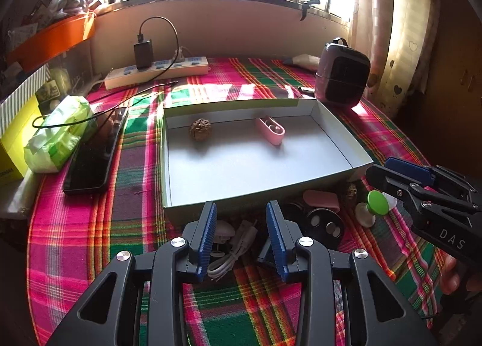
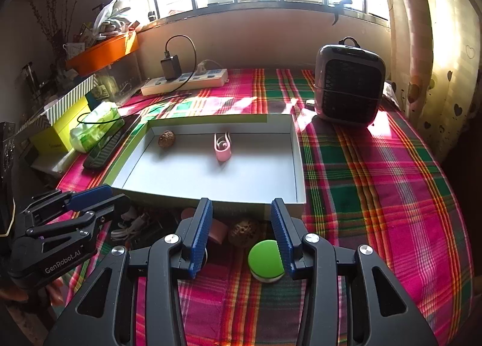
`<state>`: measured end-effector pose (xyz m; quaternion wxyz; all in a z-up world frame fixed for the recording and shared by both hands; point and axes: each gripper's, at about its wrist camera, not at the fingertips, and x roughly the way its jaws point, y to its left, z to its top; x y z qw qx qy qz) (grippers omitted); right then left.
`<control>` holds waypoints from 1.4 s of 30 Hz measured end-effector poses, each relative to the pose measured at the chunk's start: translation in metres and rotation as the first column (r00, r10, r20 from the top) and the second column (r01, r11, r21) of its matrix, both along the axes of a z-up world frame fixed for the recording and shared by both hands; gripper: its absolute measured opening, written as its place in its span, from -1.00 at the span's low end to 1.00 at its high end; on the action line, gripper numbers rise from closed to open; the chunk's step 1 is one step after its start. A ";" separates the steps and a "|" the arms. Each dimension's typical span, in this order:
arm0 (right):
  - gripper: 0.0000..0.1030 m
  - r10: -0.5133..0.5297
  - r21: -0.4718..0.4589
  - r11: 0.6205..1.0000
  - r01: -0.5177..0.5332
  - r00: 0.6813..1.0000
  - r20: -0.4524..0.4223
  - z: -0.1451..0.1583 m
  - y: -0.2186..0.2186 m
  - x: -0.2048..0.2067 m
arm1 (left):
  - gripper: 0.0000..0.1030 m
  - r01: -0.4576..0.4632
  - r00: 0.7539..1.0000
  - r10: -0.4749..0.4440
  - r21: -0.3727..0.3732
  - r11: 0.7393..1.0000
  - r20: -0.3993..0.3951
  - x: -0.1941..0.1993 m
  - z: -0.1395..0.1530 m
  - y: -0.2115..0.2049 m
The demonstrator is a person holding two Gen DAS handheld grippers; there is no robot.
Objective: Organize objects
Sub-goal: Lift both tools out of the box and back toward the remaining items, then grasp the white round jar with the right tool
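- Left claw [image 1: 241,237]: jaws spread, nothing pinched. White coiled cable [image 1: 233,251] lies on the desk cloth [image 1: 90,225] between and under the blue pads [image 1: 208,237], not touched.
- Right claw [image 2: 241,239]: jaws spread, nothing gripped. Green-topped round knob [image 2: 265,258] sits on the cloth between the pads, hard up against the right one; can't tell if it touches. Left pad is clear of it.
- Loose pile along the near wall of the box, on the cloth: cable, a white piece next to it, dark round disc with pale spots [image 1: 323,224], pink case [image 1: 320,200], brown wrinkled nut [image 2: 242,231], green knob at the right end.
- Right claw, seen from the left wrist view, hangs over the right end of that pile, near the box's near-right corner.
- Shallow open box [image 1: 340,177], grey inside, green outer wall, centre of desk. Inside, near the far wall: second brown nut [image 1: 200,129] at left, pink open clip-like holder [image 1: 271,130] mid-right. Well apart, rest of the floor bare.
- Left of box: black phone [image 1: 93,156] flat on the cloth, green-white tissue pack [image 1: 57,135] beside it and overlapping its edge, thin black cable looping over both. Yellow box [image 1: 15,147] further left.
- Far right: dark small fan heater [image 1: 343,75] upright, just past the box's far-right corner.
- Far left, at the wall: white power strip [image 1: 156,72] with black charger [image 1: 142,52] plugged in. Orange tray [image 1: 51,38] above, barred window behind.
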<state>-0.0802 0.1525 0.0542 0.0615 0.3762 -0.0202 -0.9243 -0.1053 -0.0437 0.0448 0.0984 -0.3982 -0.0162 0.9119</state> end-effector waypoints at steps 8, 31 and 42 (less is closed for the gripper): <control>-0.04 -0.006 0.006 1.000 0.006 1.000 -0.009 -0.005 0.008 0.020 | -0.31 0.042 0.999 -0.042 0.026 0.999 0.018 0.009 -0.008 0.005; -0.04 -0.098 -0.009 0.995 0.099 0.994 0.051 -0.037 0.053 0.036 | -0.31 0.086 0.994 -0.086 0.010 0.996 0.073 0.008 -0.028 0.018; -0.04 -0.114 0.038 0.993 0.110 0.988 0.105 -0.048 0.061 0.017 | -0.31 0.090 0.993 -0.089 -0.003 0.996 0.072 0.004 -0.028 0.022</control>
